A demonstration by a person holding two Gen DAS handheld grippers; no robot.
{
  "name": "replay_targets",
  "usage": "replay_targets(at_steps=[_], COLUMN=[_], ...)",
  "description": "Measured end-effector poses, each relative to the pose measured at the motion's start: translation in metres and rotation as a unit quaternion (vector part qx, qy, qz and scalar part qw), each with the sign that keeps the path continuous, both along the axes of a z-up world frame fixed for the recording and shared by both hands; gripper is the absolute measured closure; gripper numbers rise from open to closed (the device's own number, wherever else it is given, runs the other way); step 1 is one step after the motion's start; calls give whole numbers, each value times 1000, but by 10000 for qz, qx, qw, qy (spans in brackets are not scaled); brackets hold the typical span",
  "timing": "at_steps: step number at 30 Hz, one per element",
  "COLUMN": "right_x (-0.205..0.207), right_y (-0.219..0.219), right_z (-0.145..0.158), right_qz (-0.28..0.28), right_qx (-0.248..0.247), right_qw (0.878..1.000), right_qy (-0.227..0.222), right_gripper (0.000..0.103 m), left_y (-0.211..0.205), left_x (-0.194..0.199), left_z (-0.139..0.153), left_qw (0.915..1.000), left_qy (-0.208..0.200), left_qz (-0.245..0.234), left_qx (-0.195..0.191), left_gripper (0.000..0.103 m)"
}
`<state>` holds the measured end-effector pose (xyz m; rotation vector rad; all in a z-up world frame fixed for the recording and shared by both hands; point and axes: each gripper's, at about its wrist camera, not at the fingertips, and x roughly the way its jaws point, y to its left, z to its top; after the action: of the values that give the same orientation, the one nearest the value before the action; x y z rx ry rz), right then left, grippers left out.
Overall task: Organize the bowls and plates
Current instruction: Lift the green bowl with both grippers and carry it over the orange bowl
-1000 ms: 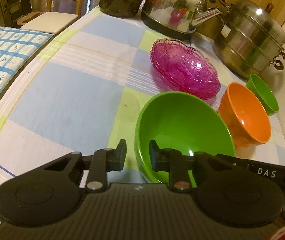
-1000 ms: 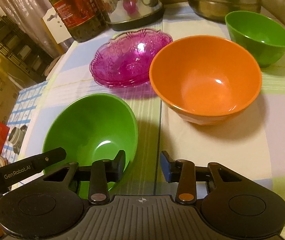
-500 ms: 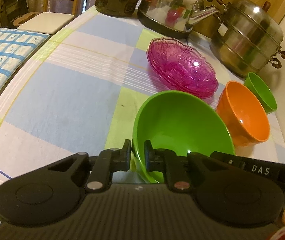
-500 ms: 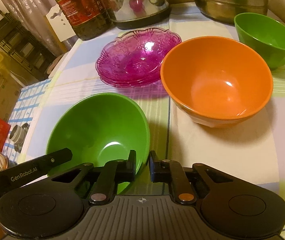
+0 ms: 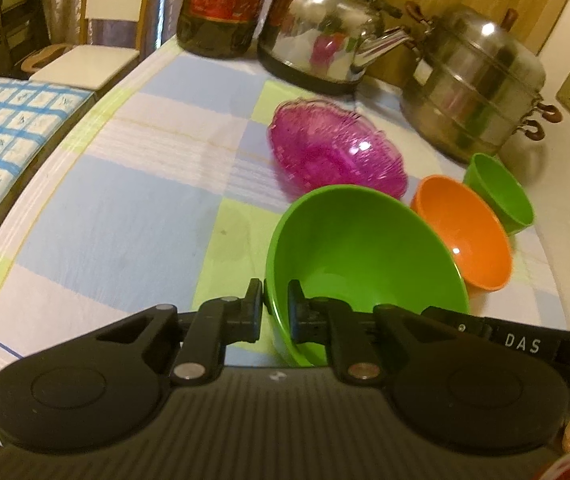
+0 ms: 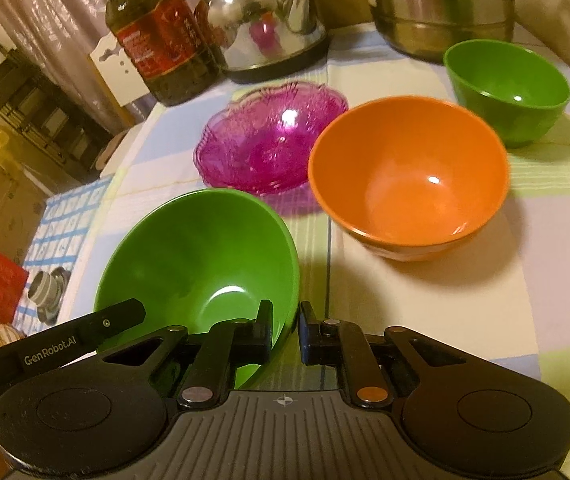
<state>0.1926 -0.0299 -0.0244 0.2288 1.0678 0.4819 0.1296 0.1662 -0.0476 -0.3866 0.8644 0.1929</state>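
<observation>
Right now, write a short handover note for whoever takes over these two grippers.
Left gripper: shut on the large green bowl at its near-left rim.
Right gripper: shut on the same bowl's right rim.
Orange bowl, small green bowl and pink glass plates sit separately on the tablecloth.
Done: bowl gripped.
Left: no bowls nested yet.

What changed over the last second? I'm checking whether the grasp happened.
Both tools closed on the big green bowl: the left tool now pinches its left rim, the right tool its right rim. The orange bowl, small green bowl and pink dish stayed put.
</observation>
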Motion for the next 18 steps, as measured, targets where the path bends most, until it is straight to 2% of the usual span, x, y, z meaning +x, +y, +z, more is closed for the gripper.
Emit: replay_targets(at_steps=[11, 18], right_x=[0, 12], right_y=[-36, -60], right_z=[52, 69], right_qz=[-341, -590], right_qx=[1, -8], right_qw=[9986, 9968], right_qy=[-398, -548], right_gripper=[90, 90], left_y=[-32, -57], left_x=[18, 42], left_z=[46, 65], left_qw=[9989, 9973], left_qy=[-329, -505], left_qz=[-311, -530], left_qx=[71, 56], left_gripper=[92, 92])
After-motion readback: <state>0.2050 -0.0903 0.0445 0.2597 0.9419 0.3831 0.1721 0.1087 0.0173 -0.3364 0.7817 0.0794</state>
